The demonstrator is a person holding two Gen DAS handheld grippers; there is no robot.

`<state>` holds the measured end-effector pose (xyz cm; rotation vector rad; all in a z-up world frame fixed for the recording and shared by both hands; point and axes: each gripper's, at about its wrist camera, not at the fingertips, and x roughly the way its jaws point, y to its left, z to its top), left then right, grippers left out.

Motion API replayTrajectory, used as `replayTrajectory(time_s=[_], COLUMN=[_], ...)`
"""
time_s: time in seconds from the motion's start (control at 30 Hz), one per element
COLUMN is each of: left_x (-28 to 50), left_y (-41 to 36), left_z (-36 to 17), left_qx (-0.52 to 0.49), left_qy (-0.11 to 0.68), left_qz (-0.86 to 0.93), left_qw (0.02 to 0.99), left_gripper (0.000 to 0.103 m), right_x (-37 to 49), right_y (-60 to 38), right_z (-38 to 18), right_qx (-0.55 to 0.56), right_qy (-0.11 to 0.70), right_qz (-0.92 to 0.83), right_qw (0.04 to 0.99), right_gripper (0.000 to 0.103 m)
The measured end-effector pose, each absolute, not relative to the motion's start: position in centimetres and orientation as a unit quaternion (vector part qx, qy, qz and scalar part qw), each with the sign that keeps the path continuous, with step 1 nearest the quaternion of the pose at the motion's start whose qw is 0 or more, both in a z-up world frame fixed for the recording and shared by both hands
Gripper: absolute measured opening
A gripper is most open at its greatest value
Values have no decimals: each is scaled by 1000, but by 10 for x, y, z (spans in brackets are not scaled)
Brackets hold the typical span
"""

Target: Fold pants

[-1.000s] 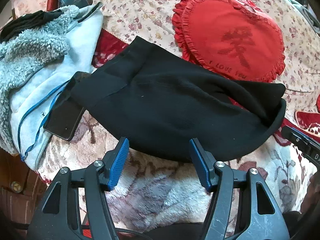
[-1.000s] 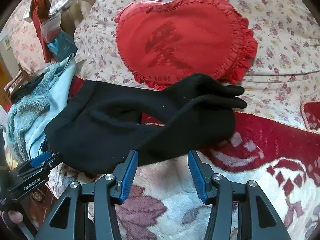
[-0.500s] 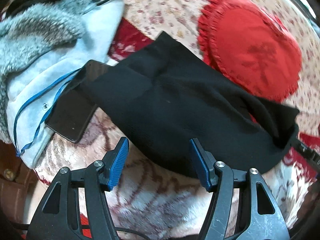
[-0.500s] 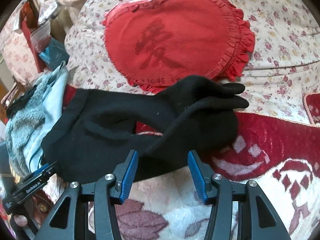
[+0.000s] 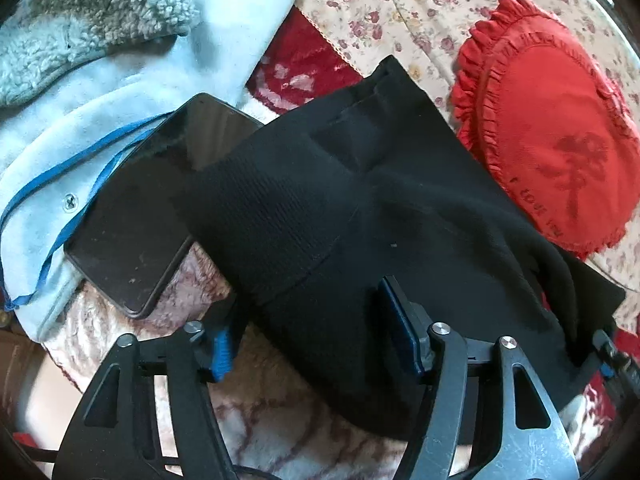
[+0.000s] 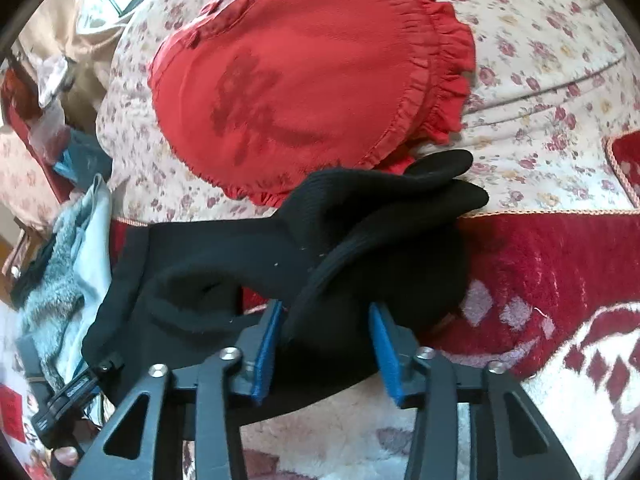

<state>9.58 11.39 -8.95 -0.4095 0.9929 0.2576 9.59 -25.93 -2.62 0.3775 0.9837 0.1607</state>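
While the black pants (image 5: pixel 400 200) lie crumpled on a plush red-and-cream blanket (image 6: pixel 560 280), their long axis runs along its near edge, waistband toward a dark phone (image 5: pixel 148 208) and pale blue fleece (image 5: pixel 100 60), twisted legs toward a red heart cushion (image 6: pixel 312 80). Wide apart and just opening further, the left gripper (image 5: pixel 316 340) straddles the waistband edge without pinching. Just closing, the right gripper (image 6: pixel 324 352) has a leg fold between its pads; whether they press is unclear.

Black pants (image 5: pixel 384 216) between wide-apart fingers (image 5: pixel 398 334) of left gripper (image 5: pixel 308 340)
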Motion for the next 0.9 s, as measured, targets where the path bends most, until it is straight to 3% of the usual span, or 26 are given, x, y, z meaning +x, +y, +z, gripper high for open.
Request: replayTrajectory(time_s=[0.1, 0.2, 0.3, 0.67, 0.9], left_x=[100, 99, 95, 27, 15], left_y=[105, 96, 85, 83, 85], left_z=[-89, -87, -82, -44, -76], left_qx=[-182, -202, -188, -179, -162], left_qy=[468, 469, 466, 438, 482], left_qz=[114, 74, 55, 13, 35], left_qw=[857, 856, 863, 881, 860], left_gripper=[63, 26, 12, 8, 9], right_x=[93, 87, 77, -9, -27], right_y=[-261, -266, -271, -282, -277], right_z=[-31, -31, -27, 11, -36], right_qx=[159, 161, 160, 144, 145], right_qy=[471, 465, 462, 456, 555], right_qz=[81, 85, 90, 141, 139], right_qw=[864, 866, 868, 867, 807], right_gripper=[23, 15, 12, 10, 13])
